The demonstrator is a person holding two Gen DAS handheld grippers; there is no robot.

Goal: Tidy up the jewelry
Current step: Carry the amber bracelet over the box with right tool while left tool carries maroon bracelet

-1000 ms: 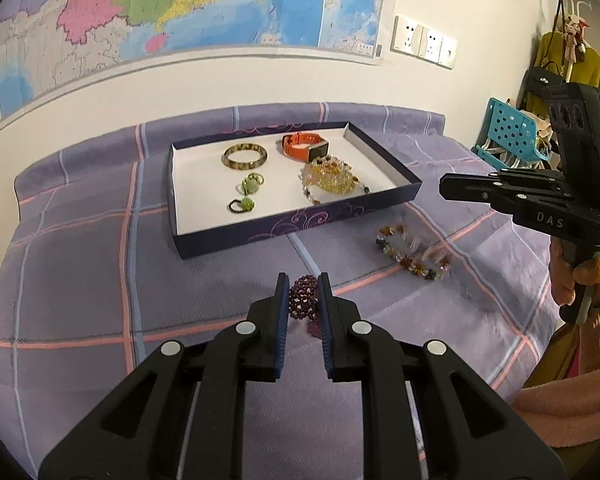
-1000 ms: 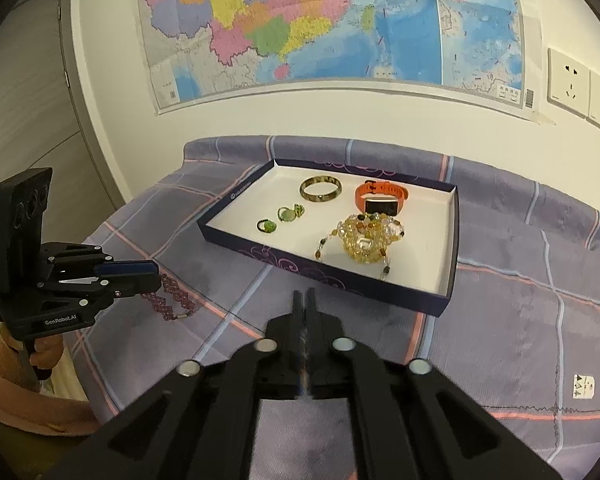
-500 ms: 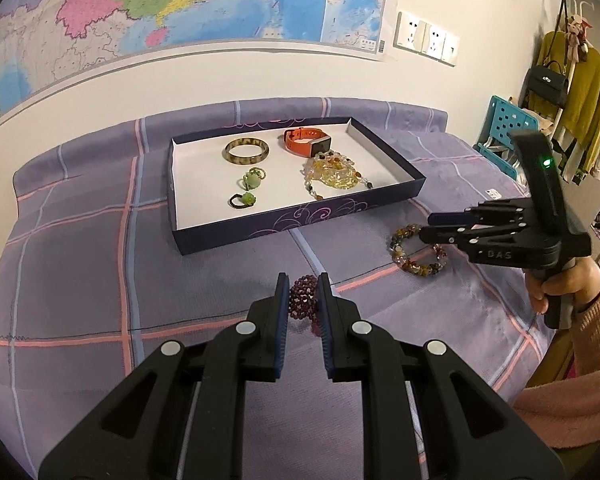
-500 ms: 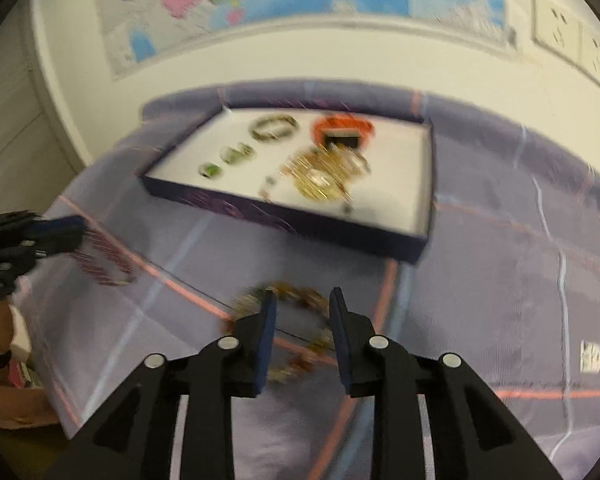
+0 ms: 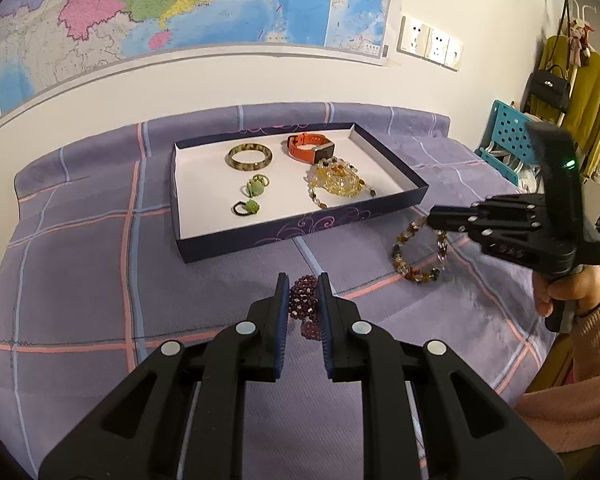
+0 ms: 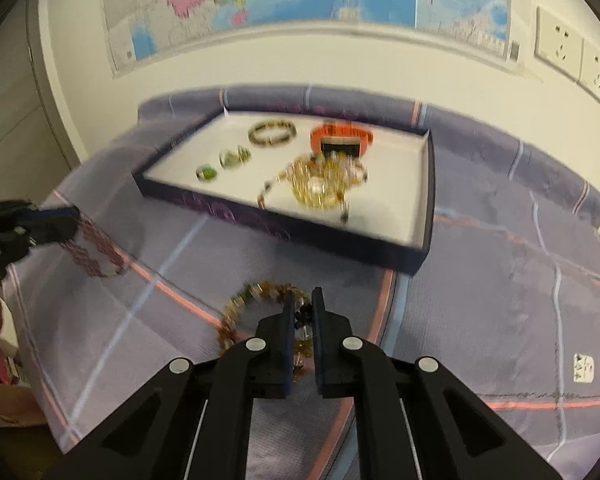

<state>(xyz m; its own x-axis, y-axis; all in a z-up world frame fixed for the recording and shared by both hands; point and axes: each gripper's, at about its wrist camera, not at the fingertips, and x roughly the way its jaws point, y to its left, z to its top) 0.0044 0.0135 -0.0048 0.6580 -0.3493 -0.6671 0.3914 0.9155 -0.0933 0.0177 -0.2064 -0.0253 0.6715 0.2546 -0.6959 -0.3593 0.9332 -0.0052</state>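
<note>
My left gripper (image 5: 303, 280) is shut on a dark purple bead bracelet (image 5: 305, 304) just above the purple checked blanket. The right wrist view shows that bracelet (image 6: 96, 256) drooping from the left gripper (image 6: 74, 216). My right gripper (image 6: 301, 300) is down at the blanket, its jaws closing tight on one side of an amber bead bracelet (image 6: 240, 304). In the left wrist view the right gripper (image 5: 432, 216) tips onto that bracelet (image 5: 398, 256). Behind stands the dark blue tray (image 5: 292, 236) with a bangle (image 5: 249, 157), an orange watch (image 5: 308, 146), yellow beads (image 5: 336, 178) and two green rings (image 5: 256, 188).
The blanket covers a bed against a white wall with a map. A blue chair (image 5: 504, 136) and hanging clothes (image 5: 580, 92) stand past the bed's right edge. A small white tag (image 6: 582, 366) lies on the blanket at the right.
The right gripper came down from above the tray to the amber bracelet, opened, then closed on it. The left gripper stayed still with the purple bracelet.
</note>
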